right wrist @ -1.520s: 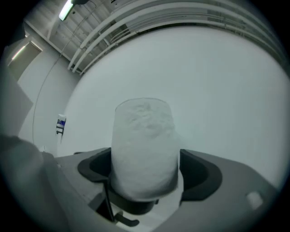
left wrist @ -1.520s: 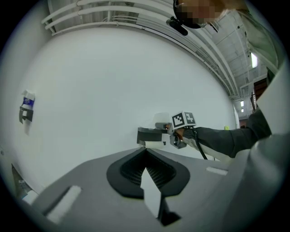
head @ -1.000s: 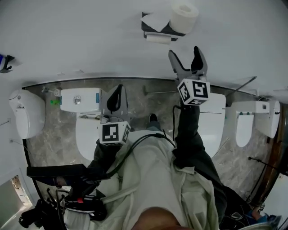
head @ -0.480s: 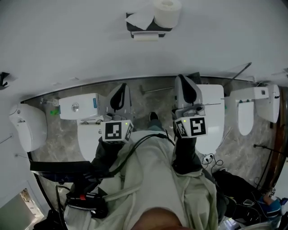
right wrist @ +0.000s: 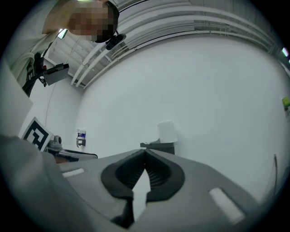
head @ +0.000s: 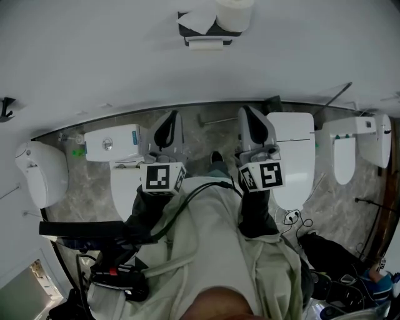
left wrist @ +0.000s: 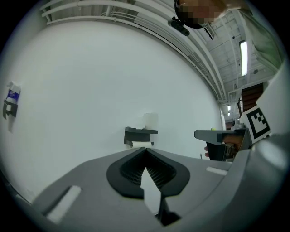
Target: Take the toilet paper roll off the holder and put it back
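A white toilet paper roll stands upright on top of the dark wall holder; a second roll hangs under the holder's shelf. Both grippers are held low, side by side, well short of the wall. The left gripper and the right gripper are both shut with nothing between the jaws. The left gripper view has the roll and holder straight ahead beyond the closed tips. From the right gripper's camera the roll sits on the holder, past its closed tips.
Below the wall stand a white toilet tank, a toilet with its lid down, a urinal on the left and another fixture on the right. A small dispenser hangs on the wall. Cables lie on the floor.
The right gripper has drawn back and down from near the holder and gone from open to shut. The left gripper has barely moved.
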Demonstrator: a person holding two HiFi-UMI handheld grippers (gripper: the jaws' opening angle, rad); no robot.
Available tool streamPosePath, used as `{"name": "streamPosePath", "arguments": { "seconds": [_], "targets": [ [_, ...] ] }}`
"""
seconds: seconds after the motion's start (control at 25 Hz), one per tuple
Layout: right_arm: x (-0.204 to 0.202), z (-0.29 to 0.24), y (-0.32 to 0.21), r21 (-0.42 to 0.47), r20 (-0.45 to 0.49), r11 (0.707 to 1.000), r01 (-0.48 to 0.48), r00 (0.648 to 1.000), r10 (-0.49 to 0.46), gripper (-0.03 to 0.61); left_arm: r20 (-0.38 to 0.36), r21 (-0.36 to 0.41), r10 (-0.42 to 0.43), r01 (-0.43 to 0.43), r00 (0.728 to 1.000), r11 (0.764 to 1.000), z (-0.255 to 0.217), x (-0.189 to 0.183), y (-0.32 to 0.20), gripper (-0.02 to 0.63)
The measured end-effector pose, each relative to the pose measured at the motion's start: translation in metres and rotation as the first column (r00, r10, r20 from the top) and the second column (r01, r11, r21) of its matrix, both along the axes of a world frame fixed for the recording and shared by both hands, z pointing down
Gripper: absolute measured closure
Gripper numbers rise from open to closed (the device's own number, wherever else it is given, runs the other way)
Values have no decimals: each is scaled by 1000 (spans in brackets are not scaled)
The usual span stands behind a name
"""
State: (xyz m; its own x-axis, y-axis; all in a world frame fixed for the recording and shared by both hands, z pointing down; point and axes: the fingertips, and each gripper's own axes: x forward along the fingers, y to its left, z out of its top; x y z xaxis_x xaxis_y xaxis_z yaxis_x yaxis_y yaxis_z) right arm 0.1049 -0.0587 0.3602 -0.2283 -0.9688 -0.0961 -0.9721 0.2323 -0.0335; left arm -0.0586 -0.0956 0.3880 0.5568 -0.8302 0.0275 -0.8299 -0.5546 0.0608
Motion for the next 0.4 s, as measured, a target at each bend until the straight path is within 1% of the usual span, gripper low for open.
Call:
{"name": "streamPosePath", "arguments": {
  "seconds": [0.4],
  "targets": [
    [-14,2,5,-10,7,1000,18,1000,-18,577,3,-6,-4,4,1000,1000,1,-10,5,607]
  ]
}}
